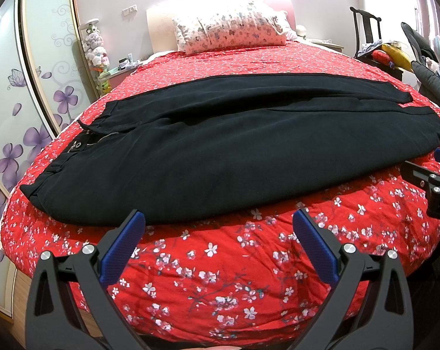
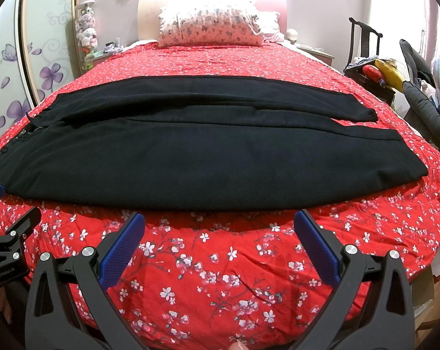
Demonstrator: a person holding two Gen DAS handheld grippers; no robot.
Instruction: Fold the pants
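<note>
A: What is seen nearest the lens?

B: The left tool (image 1: 218,227), black-framed with blue ribbed pads, is held spread wide and empty over the near edge of the bed. The right tool (image 2: 219,229) is likewise held wide with nothing gripped. Each is glimpsed at the margin of the other's view.

A: And where is the garment found?

B: The black woven pants (image 2: 132,157) are laid flat across the red quilt printed with white blossoms (image 2: 220,277), just beyond both tools and untouched by them. The waistband, with its zip and button, is placed to the left; the cuffs are placed to the right. One leg appears to be laid partly over the other, the far cuff ending short of the near one.

A: How much is judged to be done?

B: Little can be confirmed beyond the spreading out and perhaps a lengthwise fold. The crosswise folds, cuffs toward waistband, are judged to remain, and no grip has yet been taken.

A: What lies beyond?

B: A butterfly-print pillow (image 2: 208,29) is seen at the headboard, and a wardrobe door with purple flowers (image 1: 30,102) to the left.
</note>
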